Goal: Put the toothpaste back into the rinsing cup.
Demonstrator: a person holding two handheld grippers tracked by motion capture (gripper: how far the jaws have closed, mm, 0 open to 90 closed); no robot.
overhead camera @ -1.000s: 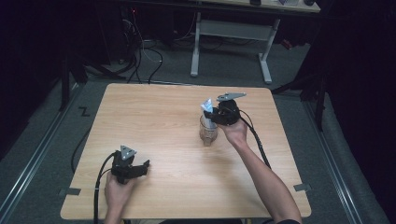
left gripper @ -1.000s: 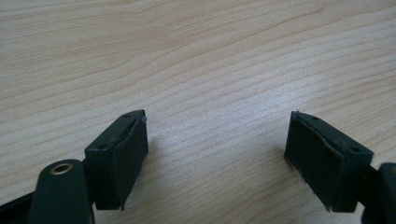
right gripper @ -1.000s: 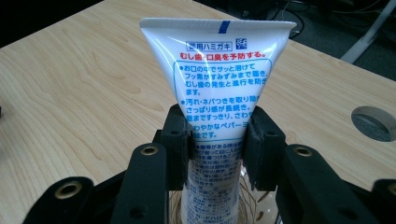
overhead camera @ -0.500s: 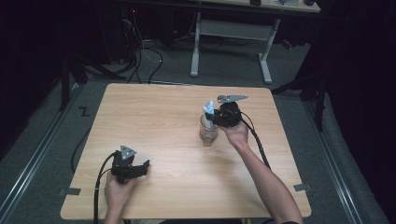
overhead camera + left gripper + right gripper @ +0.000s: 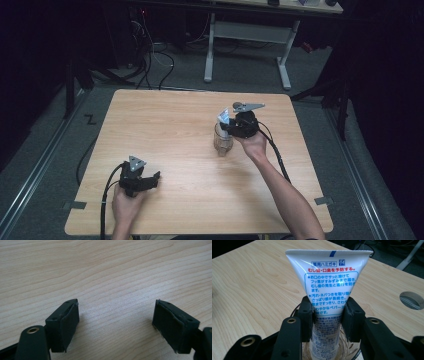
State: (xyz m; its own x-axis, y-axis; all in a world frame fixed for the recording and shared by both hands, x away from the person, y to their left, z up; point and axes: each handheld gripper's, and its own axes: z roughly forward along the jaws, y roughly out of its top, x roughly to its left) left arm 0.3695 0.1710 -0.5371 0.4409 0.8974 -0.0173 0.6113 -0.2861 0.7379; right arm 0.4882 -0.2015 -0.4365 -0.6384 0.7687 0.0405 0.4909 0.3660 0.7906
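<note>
From above, the table [image 5: 165, 120] carries a clear cup [image 5: 222, 141] right of centre, with a white tube [image 5: 223, 119] standing in it. The right gripper [image 5: 231, 125] is at the tube from the right side; its hand [image 5: 252, 144] reaches in from the near edge. The left gripper [image 5: 150, 179] rests near the front left corner, well apart from the cup.

Along the left gripper's [image 5: 115, 325] jaws, the pads stand wide apart with bare wood between them, holding nothing.

Along the right gripper's [image 5: 328, 315] jaws, the pads press on both sides of the tube [image 5: 329, 277], low on its body, just above the cup's rim [image 5: 297, 310]. The tube stands upright, crimped end up, its printed text legible, a detail too small to read from above.

Against the earlier pictures, both hands and the tube sit where they were.

Wide bare wood lies left of and behind the cup; a round hole [image 5: 413, 300] in the tabletop lies off to the right.
</note>
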